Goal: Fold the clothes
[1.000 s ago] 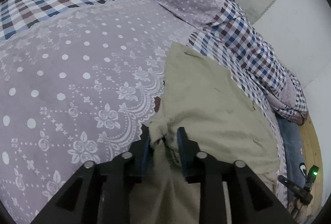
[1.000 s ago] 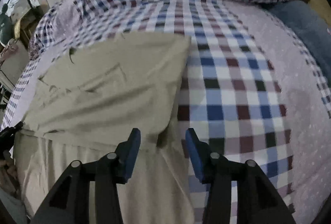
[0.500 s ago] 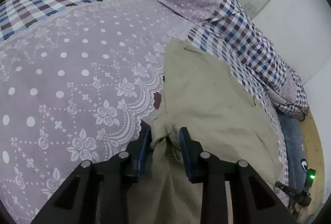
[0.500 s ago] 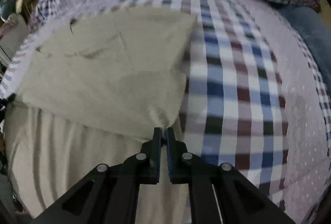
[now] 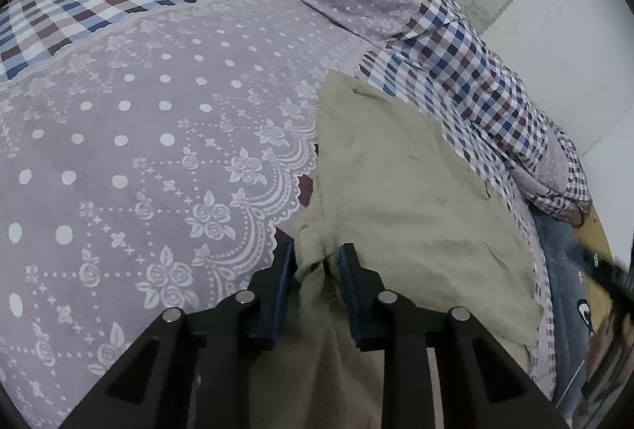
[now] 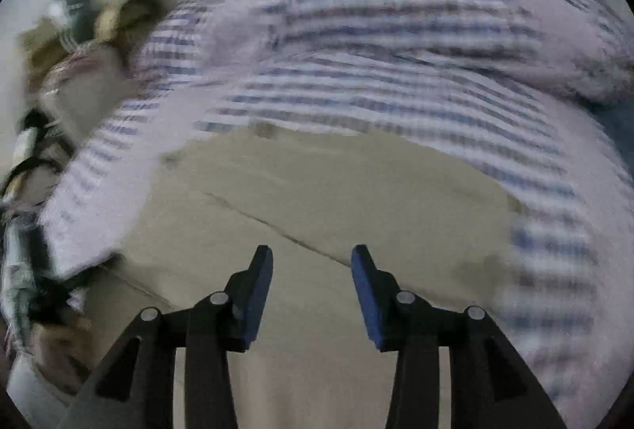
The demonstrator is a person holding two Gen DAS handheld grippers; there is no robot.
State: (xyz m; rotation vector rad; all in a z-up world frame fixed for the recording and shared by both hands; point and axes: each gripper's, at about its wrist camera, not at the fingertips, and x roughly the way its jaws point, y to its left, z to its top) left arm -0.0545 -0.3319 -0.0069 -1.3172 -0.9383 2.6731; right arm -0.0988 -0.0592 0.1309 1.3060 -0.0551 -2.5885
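A khaki garment point(image 5: 404, 191) lies folded over on the bed, wrinkled at its near edge. My left gripper point(image 5: 317, 262) sits at that near left edge. Its jaws are closing, and a bunched ridge of the khaki cloth fills the gap and touches both blue pads. In the right wrist view, which is smeared by motion, my right gripper point(image 6: 312, 262) hangs above the middle of the same khaki garment point(image 6: 337, 191). Its jaws are opening and hold nothing.
A purple bedspread point(image 5: 158, 132) with white dots and lace print covers the bed to the left. A rumpled checked quilt point(image 5: 475, 72) runs along the far side. Blue denim point(image 5: 562, 270) lies at the right edge. Blurred clutter point(image 6: 79, 52) stands beyond the bed's left end.
The right gripper pinched the garment's right edge shut, then let go, opened and swung up and left over the cloth. The left jaws narrowed on the bunched fabric without moving.
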